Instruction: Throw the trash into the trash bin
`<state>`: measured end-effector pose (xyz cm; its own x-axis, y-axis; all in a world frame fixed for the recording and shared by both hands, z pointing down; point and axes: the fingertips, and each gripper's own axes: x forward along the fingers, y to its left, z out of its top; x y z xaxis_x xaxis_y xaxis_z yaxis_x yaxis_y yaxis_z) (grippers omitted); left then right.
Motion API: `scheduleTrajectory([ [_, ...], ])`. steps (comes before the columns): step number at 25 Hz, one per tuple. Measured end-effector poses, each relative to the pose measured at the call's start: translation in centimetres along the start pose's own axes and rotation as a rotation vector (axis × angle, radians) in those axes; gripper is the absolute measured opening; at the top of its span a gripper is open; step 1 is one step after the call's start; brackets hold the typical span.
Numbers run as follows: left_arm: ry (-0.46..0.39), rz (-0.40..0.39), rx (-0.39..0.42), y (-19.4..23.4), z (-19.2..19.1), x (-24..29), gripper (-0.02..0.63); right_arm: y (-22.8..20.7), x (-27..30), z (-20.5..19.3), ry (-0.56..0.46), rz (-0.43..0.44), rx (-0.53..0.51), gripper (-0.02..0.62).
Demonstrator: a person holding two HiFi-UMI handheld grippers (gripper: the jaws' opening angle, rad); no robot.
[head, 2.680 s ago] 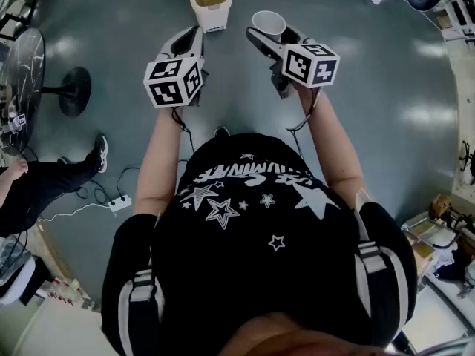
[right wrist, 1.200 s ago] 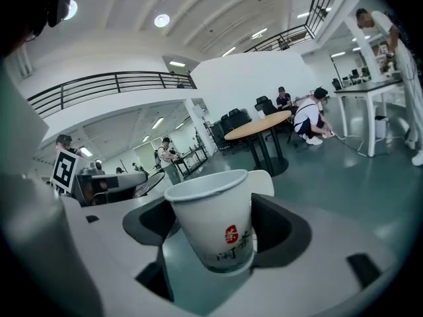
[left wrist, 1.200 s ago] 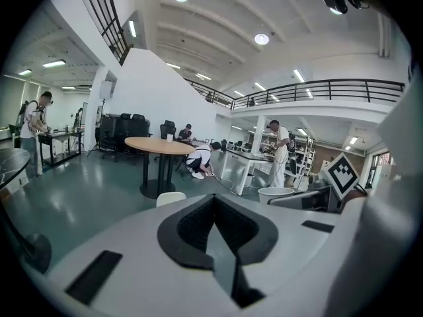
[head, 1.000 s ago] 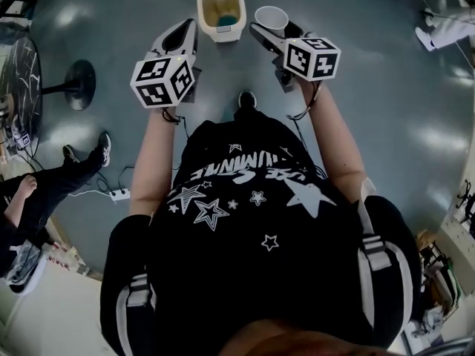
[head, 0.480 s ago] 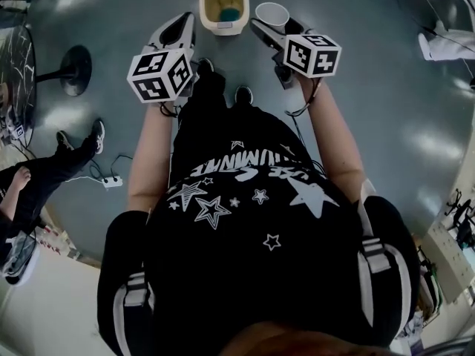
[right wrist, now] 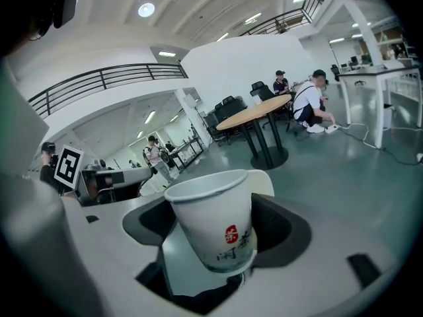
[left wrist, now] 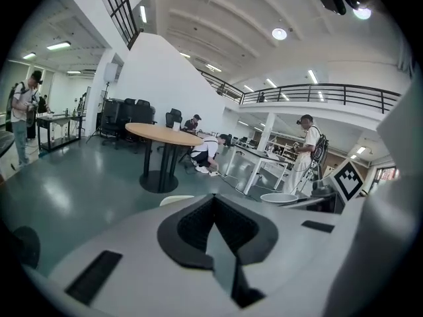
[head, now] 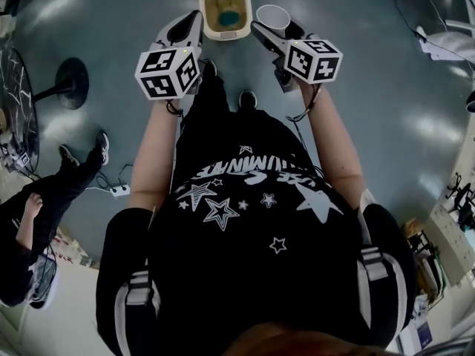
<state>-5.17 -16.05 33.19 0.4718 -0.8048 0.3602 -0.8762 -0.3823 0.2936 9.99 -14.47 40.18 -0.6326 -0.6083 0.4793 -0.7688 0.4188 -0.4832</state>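
The paper cup (right wrist: 213, 224) is clamped in the right gripper (head: 269, 33). Its jaws are closed on the lower sides of the cup, which has its mouth open and tipped a bit, and a little red mark plus dark characters printed on the side. From the head view the cup sits just beside the right edge of the trash bin (head: 225, 34), not over the opening. The bin is a beige thing on the grey-green floor (head: 386, 87) with its lid flipped up, and there's something teal (head: 229, 15) already down inside. The left gripper (head: 193, 21) is on the other side of the bin, near its left edge, jaws pressed fully together with nothing between them. The person's shoes (head: 247, 99) are planted right below the bin. Off to the left someone else is sitting, legs (head: 52, 191) stretched out, next to a white power strip (head: 119, 190).
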Motion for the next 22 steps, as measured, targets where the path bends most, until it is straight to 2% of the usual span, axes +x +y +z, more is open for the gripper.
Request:
scheduleTrajectory([
  [4,0.028,-0.023,0.016,0.5,0.7,1.6,0.009,-0.7,1.0,1.3,0.002,-0.050,0.024,0.356],
  [10,0.056,-0.053,-0.002,4.8,1.6,2.7,0.009,1.0,4.5,3.0,0.002,-0.126,0.007,0.356],
  [14,0.095,-0.084,-0.011,6.8,-0.5,5.2,0.009,-0.2,6.6,2.2,-0.011,-0.164,0.016,0.356],
  [22,0.147,-0.116,-0.007,7.5,-3.7,8.6,0.009,-3.3,9.2,0.8,-0.062,-0.190,0.035,0.356],
])
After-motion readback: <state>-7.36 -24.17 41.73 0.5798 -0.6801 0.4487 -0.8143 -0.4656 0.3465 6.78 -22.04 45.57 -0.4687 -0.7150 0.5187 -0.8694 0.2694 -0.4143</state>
